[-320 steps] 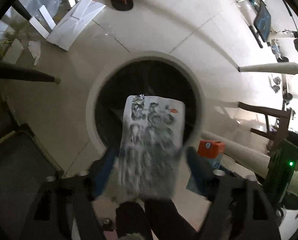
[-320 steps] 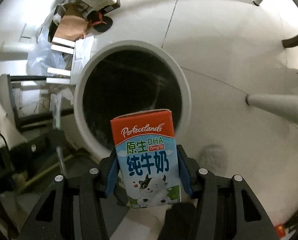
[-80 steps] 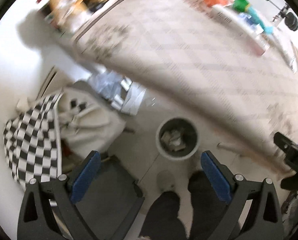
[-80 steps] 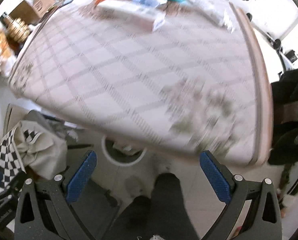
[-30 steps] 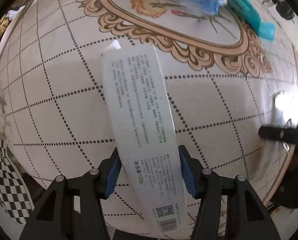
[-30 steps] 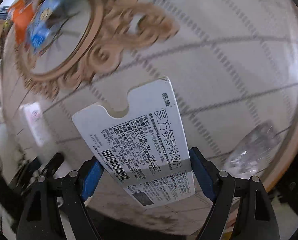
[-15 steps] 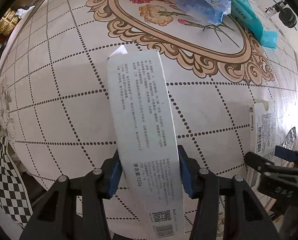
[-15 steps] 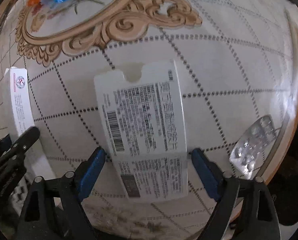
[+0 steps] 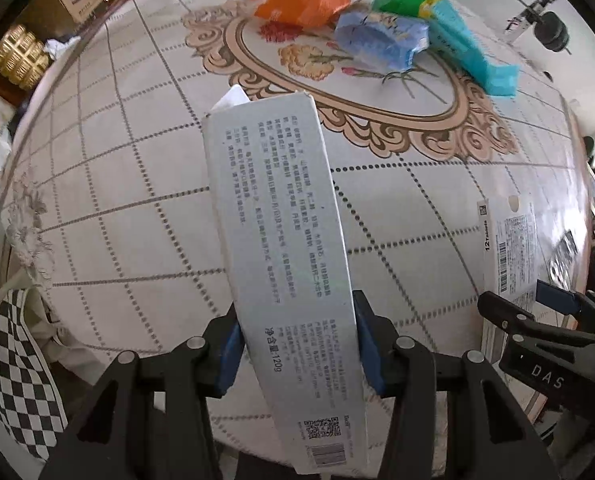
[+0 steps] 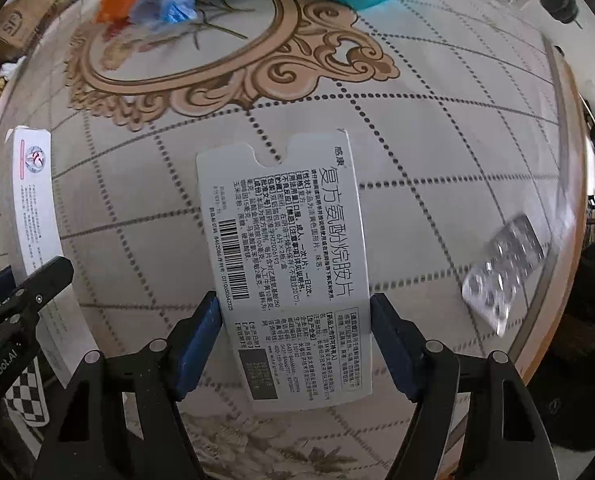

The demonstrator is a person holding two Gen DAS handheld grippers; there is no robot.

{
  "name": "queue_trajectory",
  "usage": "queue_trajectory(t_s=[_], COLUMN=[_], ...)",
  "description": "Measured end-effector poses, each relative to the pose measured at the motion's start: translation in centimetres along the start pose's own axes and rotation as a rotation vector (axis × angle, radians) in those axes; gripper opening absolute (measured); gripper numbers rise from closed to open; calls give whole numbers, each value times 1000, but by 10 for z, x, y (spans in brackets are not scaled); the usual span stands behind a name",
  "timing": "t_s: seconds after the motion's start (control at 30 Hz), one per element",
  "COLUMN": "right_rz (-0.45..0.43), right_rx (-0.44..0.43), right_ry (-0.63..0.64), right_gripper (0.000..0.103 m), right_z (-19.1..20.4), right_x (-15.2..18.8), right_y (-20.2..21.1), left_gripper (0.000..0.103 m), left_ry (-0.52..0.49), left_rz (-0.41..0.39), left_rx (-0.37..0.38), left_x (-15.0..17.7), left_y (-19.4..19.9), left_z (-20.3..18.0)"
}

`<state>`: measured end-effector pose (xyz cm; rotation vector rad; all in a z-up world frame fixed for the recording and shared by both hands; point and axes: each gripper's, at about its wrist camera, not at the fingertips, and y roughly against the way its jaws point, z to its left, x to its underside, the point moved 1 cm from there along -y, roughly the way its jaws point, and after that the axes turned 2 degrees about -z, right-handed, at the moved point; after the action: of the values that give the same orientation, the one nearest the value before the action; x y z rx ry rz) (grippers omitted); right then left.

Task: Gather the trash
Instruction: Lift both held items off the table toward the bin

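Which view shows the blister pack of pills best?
The right wrist view: the blister pack lies in the open near the table edge, right of the flat medicine box. In the left wrist view it cannot be made out.

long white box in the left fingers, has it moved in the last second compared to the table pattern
Yes. The long white box, clamped in the left gripper, now reaches higher toward the tablecloth's ornate oval border, which sits lower in view.
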<state>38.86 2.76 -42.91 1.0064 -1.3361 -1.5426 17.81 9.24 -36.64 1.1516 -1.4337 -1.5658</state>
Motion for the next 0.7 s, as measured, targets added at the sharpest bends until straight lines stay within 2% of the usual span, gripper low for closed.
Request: queue_trajectory(t_s=[0.2, 0.37, 0.53, 0.7], right_rz=[-91, -139, -113, 16], right_rx=[-42, -88, -147, -172], right_ry=[-64, -121, -131, -103], right_gripper=[76, 76, 76, 76], right_z=[22, 55, 95, 141], right_x=[58, 128, 206, 274], right_y=[45, 71, 50, 4], left_gripper=[46, 46, 46, 46], left_ry=[-51, -101, -105, -111], left_rz=[-105, -172, -137, -22], left_rx=[28, 48, 65, 65], left_x=[42, 96, 156, 218], left_y=[52, 93, 101, 68], left_z=[20, 44, 80, 113])
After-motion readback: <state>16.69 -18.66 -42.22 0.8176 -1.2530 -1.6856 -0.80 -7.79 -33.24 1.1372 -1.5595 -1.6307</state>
